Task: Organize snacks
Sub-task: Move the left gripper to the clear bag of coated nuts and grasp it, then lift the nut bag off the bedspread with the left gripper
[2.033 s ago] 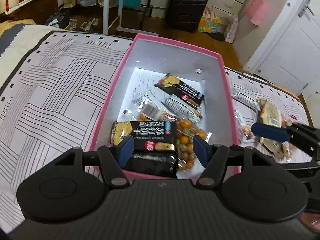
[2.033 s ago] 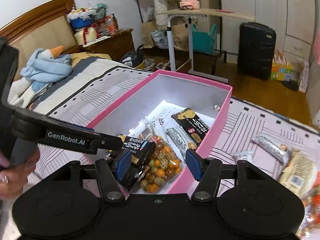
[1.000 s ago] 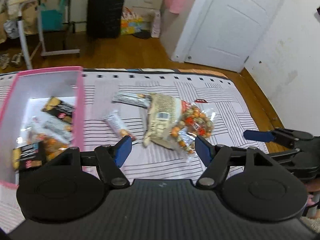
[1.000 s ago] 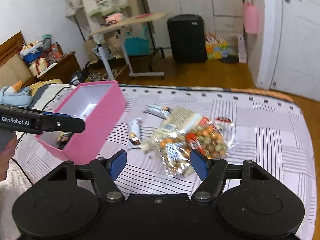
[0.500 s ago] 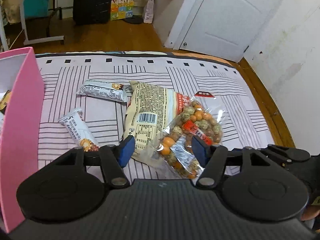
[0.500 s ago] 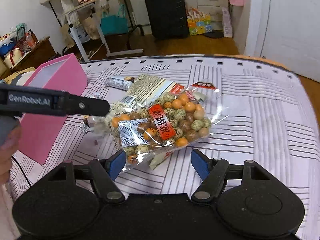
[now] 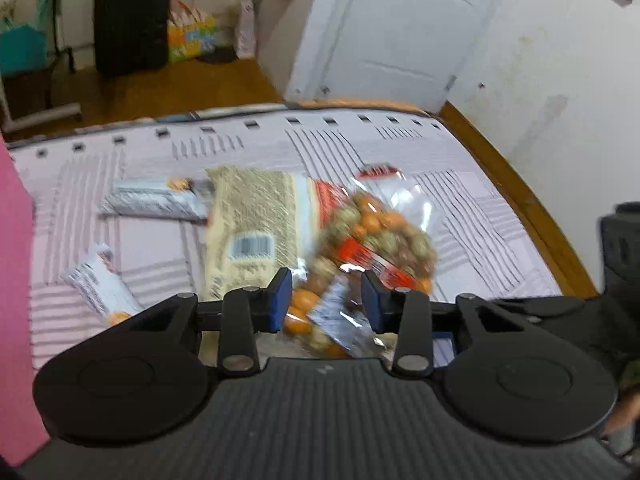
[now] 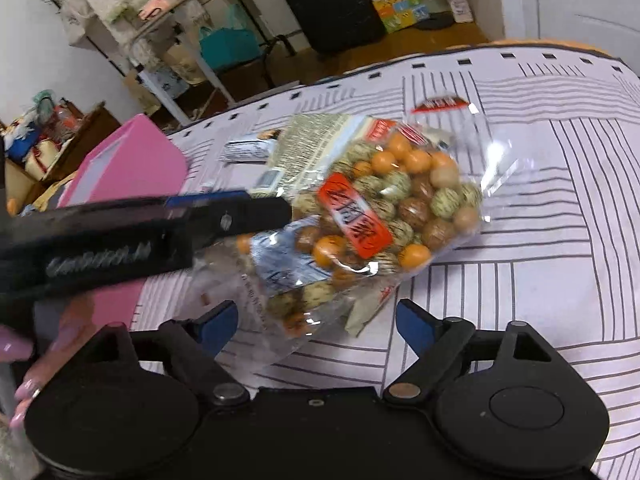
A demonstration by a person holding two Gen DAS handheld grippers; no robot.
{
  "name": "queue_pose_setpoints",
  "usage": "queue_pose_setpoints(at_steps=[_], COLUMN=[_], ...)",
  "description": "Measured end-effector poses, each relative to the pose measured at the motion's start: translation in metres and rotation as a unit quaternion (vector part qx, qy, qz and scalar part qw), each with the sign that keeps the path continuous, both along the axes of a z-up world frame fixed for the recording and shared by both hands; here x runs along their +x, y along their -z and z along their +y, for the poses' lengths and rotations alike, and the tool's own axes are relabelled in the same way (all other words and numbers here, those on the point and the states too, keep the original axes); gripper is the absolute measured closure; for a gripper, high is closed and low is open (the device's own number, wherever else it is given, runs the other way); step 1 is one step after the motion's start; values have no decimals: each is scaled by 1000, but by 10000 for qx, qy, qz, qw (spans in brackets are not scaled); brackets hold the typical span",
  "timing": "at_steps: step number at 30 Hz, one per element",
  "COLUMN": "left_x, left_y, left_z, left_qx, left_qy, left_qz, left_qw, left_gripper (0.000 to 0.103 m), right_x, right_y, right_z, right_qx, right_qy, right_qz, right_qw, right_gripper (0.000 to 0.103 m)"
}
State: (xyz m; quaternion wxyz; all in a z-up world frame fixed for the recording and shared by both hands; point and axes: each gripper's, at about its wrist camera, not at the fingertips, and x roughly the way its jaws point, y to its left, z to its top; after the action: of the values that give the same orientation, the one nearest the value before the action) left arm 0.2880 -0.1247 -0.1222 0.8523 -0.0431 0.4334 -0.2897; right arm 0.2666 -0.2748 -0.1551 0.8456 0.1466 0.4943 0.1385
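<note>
Pink box sits at the far left of the bed, and everything else is laid out to the right of it on the striped cover. Writing first: the left claw's arm, seen from the right wrist view, has white lettering on it, but it's too blurred to read properly. The clear bag of coated nuts has a red label with Chinese characters I can't make out, plus a red header strip at its far end. The beige packet next to it shows a barcode.

Claws: the left claw is partly open, blue pads either side of the near end of the nut bag, and whether they actually touch it I can't tell (blurry). The right claw is wide open, fingers straddling the near corner of the same bag, not clamped on anything.

Count, going right from the box: two small white snack bars, one beige packet, one nut bag that partly overlaps the packet.
</note>
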Motion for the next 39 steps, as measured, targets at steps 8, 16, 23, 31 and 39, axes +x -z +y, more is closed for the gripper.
queue_pose_setpoints(at_steps=[8, 16, 23, 31, 39], left_x=[6, 22, 30, 49, 20], left_y=[0, -10, 9, 25, 33], left_z=[-4, -24, -31, -7, -38], left_qx=[-190, 286, 289, -638, -96], left_qy=[-31, -70, 68, 241, 421], left_qz=[173, -723, -148, 1615, 1339], left_qw=[9997, 9969, 9995, 9845, 9900], left_gripper=[64, 65, 64, 62, 61], right_x=[-2, 2, 6, 4, 5], right_y=[-2, -4, -1, -1, 5], right_z=[-2, -9, -12, -10, -11], right_qx=[-252, -78, 131, 238, -166], right_qy=[175, 244, 184, 146, 277], right_qz=[-158, -281, -297, -239, -267], right_qw=[9994, 9993, 9993, 9993, 9991], right_gripper=[9, 8, 8, 8, 4])
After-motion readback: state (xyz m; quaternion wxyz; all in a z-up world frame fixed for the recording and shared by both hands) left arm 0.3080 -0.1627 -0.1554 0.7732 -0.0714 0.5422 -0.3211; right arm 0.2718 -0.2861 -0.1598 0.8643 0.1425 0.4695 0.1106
